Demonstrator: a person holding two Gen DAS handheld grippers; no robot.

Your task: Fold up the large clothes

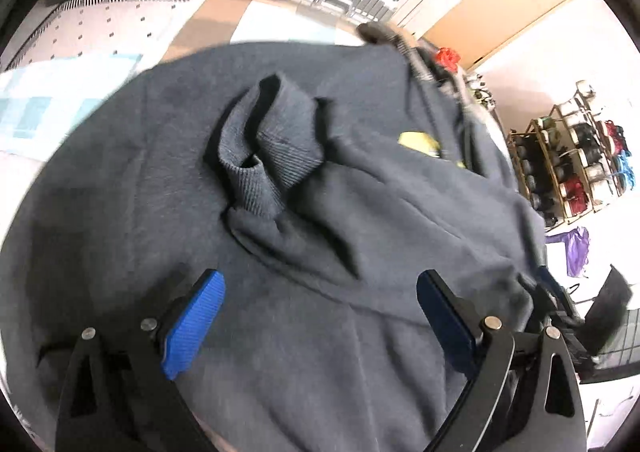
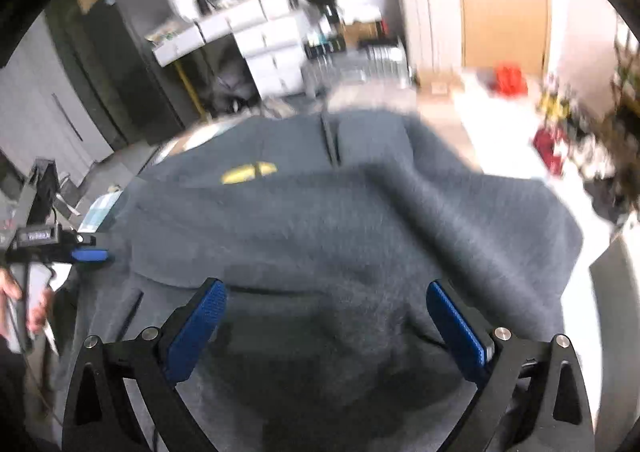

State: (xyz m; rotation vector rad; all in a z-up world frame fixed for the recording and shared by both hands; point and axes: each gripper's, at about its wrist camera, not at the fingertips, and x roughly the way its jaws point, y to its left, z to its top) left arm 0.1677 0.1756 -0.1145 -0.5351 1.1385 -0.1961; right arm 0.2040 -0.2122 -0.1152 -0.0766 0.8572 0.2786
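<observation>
Sweatshirt (image 1: 280, 212) overhangs its hidden support; left tool (image 1: 320, 316) and right tool (image 2: 326, 328) gape wide above it, empty.

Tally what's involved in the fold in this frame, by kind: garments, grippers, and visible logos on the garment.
Grey sweatshirts: 1, the grey sweatshirt, spread out with a ribbed cuff folded onto it.
Grippers: 2, the left gripper and the right gripper, both open over the fabric, gripping nothing.
Yellow logos: 1, the yellow logo.
Total: 4
</observation>
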